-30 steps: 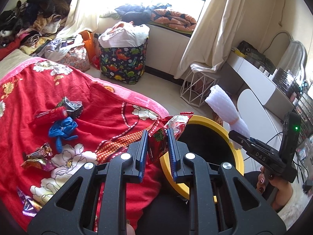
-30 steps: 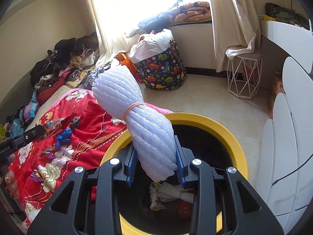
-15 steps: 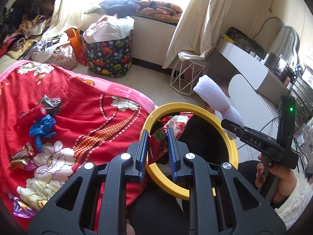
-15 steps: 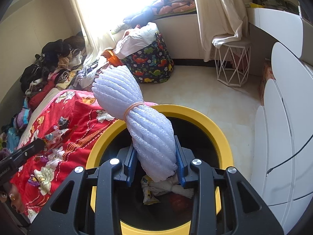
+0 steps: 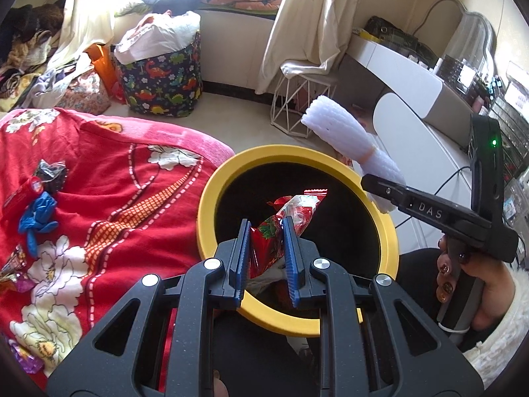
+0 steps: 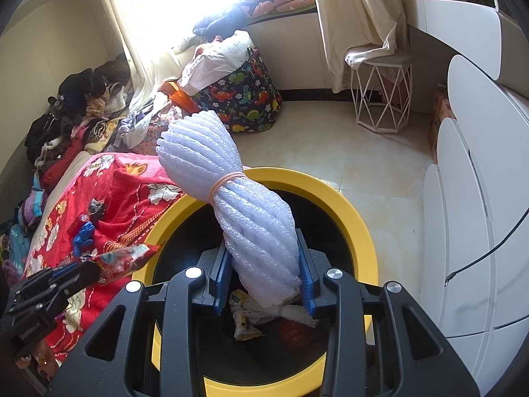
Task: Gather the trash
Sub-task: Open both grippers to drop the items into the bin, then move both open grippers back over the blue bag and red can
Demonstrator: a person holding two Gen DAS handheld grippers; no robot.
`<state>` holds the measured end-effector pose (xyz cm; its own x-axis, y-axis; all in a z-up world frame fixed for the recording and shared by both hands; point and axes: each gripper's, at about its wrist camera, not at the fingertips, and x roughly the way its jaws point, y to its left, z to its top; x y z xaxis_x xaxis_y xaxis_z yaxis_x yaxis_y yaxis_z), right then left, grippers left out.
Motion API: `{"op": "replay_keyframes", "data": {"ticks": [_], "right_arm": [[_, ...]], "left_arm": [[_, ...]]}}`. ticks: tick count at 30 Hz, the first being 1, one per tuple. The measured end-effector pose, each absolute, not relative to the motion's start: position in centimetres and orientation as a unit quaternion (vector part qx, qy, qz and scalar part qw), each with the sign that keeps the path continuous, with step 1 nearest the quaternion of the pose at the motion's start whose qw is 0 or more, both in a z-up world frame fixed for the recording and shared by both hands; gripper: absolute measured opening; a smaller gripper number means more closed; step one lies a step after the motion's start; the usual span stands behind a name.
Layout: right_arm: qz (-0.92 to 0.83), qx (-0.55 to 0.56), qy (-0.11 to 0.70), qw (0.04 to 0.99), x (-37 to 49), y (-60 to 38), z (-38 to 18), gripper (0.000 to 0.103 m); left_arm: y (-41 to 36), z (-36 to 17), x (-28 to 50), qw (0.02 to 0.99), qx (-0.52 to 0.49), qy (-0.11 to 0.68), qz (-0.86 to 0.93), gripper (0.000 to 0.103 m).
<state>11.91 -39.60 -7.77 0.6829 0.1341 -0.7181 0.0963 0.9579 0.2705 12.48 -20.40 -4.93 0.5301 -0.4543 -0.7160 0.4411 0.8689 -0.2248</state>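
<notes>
Trash, two pieces, both over the round black bin with a yellow rim (image 5: 299, 326). Crinkly red printed foil wrapper (image 5: 286, 220): clamped in my left gripper (image 5: 266, 259), feather-light, slippery; pinch it mid-body. White ribbed foam sheet roll bound by an orange rubber band (image 6: 246, 221): squeezed in my right gripper (image 6: 263, 284) by its lower end, soft, springy, bulky.

The bin (image 5: 390, 241) is set right of the bed (image 5: 109, 205); scraps (image 5: 39, 211) are strewn on the bed.
</notes>
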Motion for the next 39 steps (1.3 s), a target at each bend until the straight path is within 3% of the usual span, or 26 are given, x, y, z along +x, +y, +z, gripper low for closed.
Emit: {"op": "replay_keyframes", "data": {"ticks": [7,10,12,13,14,16,19,39], "right_arm": [[0.005,0.152,0.409,0.900,12.1,-40.3,-8.4,0.035],[0.006,0.158,0.413,0.897,12.2,-40.5,-8.5,0.037],[0.007,0.159,0.416,0.895,12.3,-40.3,-8.6,0.042],[0.007,0.159,0.418,0.894,12.3,-40.3,-8.7,0.044],[0.005,0.159,0.419,0.894,12.3,-40.3,-8.7,0.048],[0.005,0.160,0.420,0.893,12.3,-40.4,-8.8,0.052],[0.003,0.161,0.419,0.893,12.2,-40.3,-8.8,0.061],[0.062,0.114,0.353,0.926,11.4,-35.9,-5.9,0.073]], "left_arm": [[-21.4,-6.2,12.5,0.865,-0.003,0.427,-0.264,0.014],[-21.5,-6.5,12.8,0.862,-0.007,0.432,-0.265,0.019],[-21.4,-6.6,12.9,0.861,-0.016,0.433,-0.266,0.041],[-21.2,-6.5,12.9,0.864,-0.020,0.429,-0.263,0.059],[-21.1,-6.4,12.8,0.866,-0.023,0.425,-0.262,0.068],[-20.7,-6.3,12.8,0.869,-0.031,0.420,-0.260,0.073],[-20.0,-5.9,12.7,0.878,-0.036,0.409,-0.245,0.091],[-14.4,-2.5,12.1,0.923,-0.050,0.341,-0.173,0.092]]}}
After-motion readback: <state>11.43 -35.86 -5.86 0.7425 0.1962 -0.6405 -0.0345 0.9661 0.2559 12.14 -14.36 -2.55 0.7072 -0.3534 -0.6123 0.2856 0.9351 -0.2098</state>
